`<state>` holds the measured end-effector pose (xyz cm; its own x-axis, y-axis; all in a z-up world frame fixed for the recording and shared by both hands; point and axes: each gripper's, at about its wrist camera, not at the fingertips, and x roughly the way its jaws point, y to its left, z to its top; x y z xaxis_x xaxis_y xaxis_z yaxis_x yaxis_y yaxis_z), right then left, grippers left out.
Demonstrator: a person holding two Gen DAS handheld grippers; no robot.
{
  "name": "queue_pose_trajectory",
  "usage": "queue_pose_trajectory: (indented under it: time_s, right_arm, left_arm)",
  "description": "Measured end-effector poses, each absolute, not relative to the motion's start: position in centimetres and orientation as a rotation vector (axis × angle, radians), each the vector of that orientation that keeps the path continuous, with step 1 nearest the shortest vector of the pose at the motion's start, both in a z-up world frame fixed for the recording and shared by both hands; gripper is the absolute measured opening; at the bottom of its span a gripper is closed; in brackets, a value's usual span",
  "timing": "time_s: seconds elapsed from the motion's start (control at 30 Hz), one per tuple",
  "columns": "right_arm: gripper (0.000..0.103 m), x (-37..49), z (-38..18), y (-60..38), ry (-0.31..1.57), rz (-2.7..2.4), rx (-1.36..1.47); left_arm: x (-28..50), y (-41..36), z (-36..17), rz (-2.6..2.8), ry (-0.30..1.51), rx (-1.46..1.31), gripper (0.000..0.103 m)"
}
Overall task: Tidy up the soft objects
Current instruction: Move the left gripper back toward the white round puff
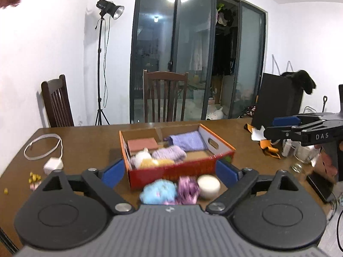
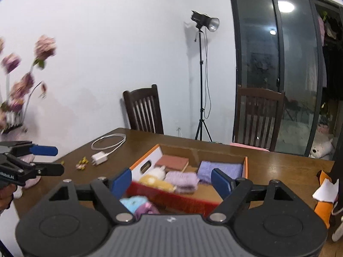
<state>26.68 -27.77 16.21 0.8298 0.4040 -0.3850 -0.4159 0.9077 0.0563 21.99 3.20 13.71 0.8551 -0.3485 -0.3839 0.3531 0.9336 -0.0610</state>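
Reading "DAS" in white on right gripper point(image 1: 271, 127) body, seen side-on from left wrist view; partial "nRobot.AI" on left gripper point(image 2: 60, 160) body, seen from right wrist view. Both grippers hover above table point(image 1: 90, 143), tilted slightly downward toward box point(image 1: 178, 169). Both wide open, nothing between fingers. Soft objects: purple towel point(image 1: 188, 141), fluffy pieces inside box; blue pompom point(image 1: 158, 191), purple ribbon point(image 1: 188, 189), white round piece point(image 1: 209, 186) on table, just in front of box.

A: I'm looking over my left gripper point(image 1: 170, 171), its jaws standing wide with nothing between them.

B: And the box point(image 1: 182, 171)?

A: It's sitting ahead, holding folded cloths; a blue puff point(image 1: 158, 191) is lying just before it.
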Motion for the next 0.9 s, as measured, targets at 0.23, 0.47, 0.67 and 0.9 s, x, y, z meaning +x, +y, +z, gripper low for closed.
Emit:
queue_pose_trajectory:
  time_s: [0.23,0.47,0.67,0.9]
  right_arm:
    - [0.085,19.3,10.5,-27.3,0.401,0.420,0.015]
    - [0.085,17.9,7.4,-26.0,0.455,0.433,-0.006]
    - [0.085,20.1,6.2,-26.7,0.480,0.400,0.028]
    - [0.083,24.6,3.8,-28.0,0.544,0.373,0.086]
  left_arm:
    - [16.8,3.9,8.6,-0.348,0.443,-0.134,0.097]
    - [17.1,2.9,7.6,-0.375,0.473,-0.093,0.097]
    - [19.8,2.0,6.2,-0.382,0.519,-0.105,0.097]
    - [24.3,0.7,4.5,-0.425,0.600,-0.136,0.084]
